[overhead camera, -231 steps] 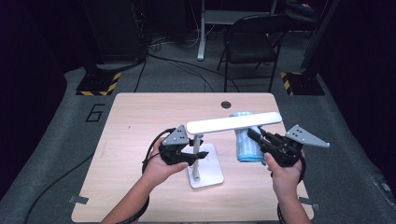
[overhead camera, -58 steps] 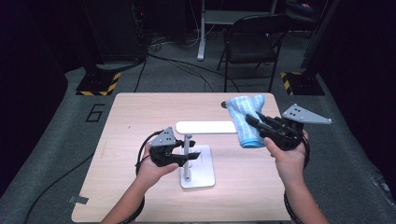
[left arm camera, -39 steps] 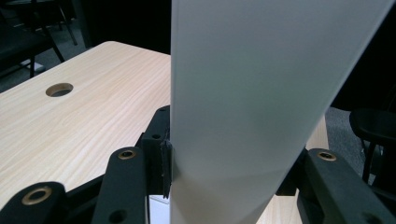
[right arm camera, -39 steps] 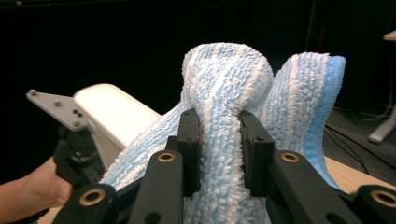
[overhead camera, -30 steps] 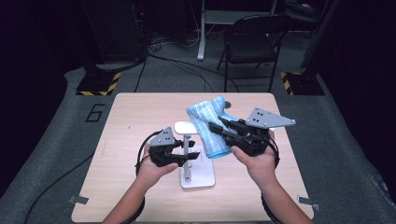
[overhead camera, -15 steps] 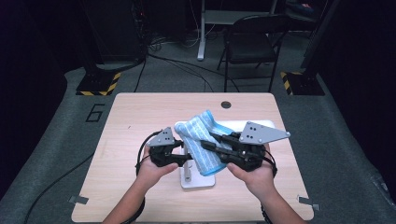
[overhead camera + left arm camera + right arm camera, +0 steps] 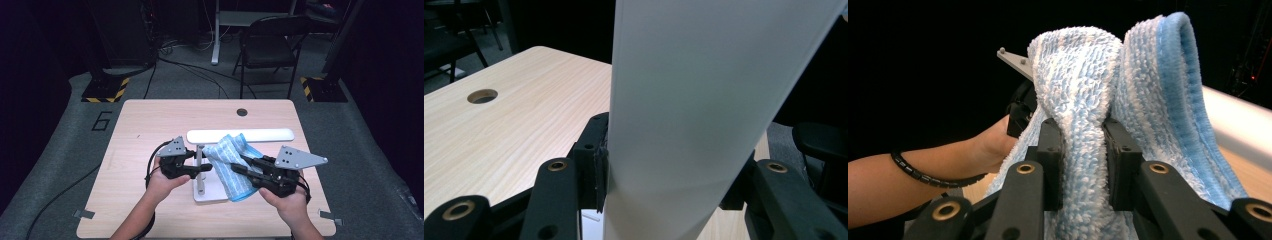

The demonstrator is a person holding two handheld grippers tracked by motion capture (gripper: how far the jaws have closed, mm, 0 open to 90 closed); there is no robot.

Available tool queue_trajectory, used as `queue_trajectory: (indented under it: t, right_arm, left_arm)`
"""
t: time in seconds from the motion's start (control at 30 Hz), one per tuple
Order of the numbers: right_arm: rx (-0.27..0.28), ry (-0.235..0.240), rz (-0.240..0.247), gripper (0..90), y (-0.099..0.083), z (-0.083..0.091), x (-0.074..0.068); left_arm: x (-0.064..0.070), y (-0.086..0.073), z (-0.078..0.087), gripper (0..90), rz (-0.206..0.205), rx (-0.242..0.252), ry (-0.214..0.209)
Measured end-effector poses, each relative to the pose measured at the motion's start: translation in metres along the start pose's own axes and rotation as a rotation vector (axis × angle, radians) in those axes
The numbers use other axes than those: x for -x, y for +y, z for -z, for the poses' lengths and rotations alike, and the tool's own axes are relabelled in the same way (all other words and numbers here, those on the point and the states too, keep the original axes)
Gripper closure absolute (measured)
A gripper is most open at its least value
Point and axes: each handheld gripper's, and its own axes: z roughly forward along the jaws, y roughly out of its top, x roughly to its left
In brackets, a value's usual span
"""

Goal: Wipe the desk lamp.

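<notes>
Nearest the person, at the table's (image 7: 125, 200) front edge: two hands, each with a gripper. Left gripper (image 7: 200, 168) clamped on the thin upright post (image 7: 199, 167) of a white desk lamp; in the left gripper view, jaws pressed against both sides of a pale white surface (image 7: 684, 125) that blocks most of the sight ahead. Right gripper (image 7: 239, 165) closed tight on a blue-and-white striped towel (image 7: 231, 165), a fold of terry pinched between the two black jaws in the right gripper view (image 7: 1083, 160), the rest bunched up above and draped to the side, hiding most of what lies beyond. Towel held just right of the post, hanging over the lamp's white base (image 7: 210, 192) and touching the underside of the lamp's long white head (image 7: 240, 135). Left hand (image 7: 993, 142) and its dark wrist band seen past the towel. Farther along the tabletop, a round cable hole (image 7: 242, 112) near the back edge. Beyond the table, on grey floor: a black folding chair (image 7: 270, 50), yellow-and-black striped blocks (image 7: 106, 91) to either side, loose cables, and a painted 6 (image 7: 102, 120) at left.
</notes>
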Motion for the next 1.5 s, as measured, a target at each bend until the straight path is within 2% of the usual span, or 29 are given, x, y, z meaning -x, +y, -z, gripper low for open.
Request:
queue_trajectory:
  t: [0.33,0.67,0.77,0.8,0.9,1.03,1.27,1.4,1.5]
  right_arm:
    - [-0.026,-0.041,-0.019,72.6,-0.023,0.008,-0.002]
    - [-0.039,-0.071,-0.115,72.4,-0.049,0.011,0.012]
    - [-0.045,-0.085,-0.126,72.4,-0.055,0.01,0.016]
    - [-0.048,-0.092,-0.132,72.4,-0.057,0.01,0.017]
    - [-0.052,-0.107,-0.148,72.3,-0.063,0.009,0.022]
    - [-0.068,-0.162,-0.156,72.2,-0.074,0.008,0.03]
    - [-0.078,-0.203,-0.22,72.1,-0.095,0.007,0.049]
    - [-0.069,-0.216,-0.281,72.0,-0.106,0.01,0.061]
    - [-0.072,-0.242,-0.291,71.9,-0.112,0.012,0.066]
  left_arm:
    - [-0.001,-0.006,-0.001,50.1,0.006,-0.007,-0.007]
    - [-0.002,-0.015,-0.002,49.5,0.011,-0.013,-0.007]
    - [-0.003,-0.017,-0.003,49.4,0.014,-0.013,-0.016]
    - [-0.002,-0.018,-0.003,49.3,0.016,-0.009,-0.006]
    - [-0.002,-0.02,-0.003,49.3,0.012,-0.009,-0.008]
    - [-0.002,-0.024,-0.003,49.2,0.017,-0.011,-0.01]
    - [-0.004,-0.029,-0.005,48.8,0.02,-0.016,-0.008]
    - [-0.005,-0.033,-0.006,48.5,0.03,-0.015,-0.016]
    - [-0.005,-0.036,-0.006,48.4,0.031,-0.021,-0.013]
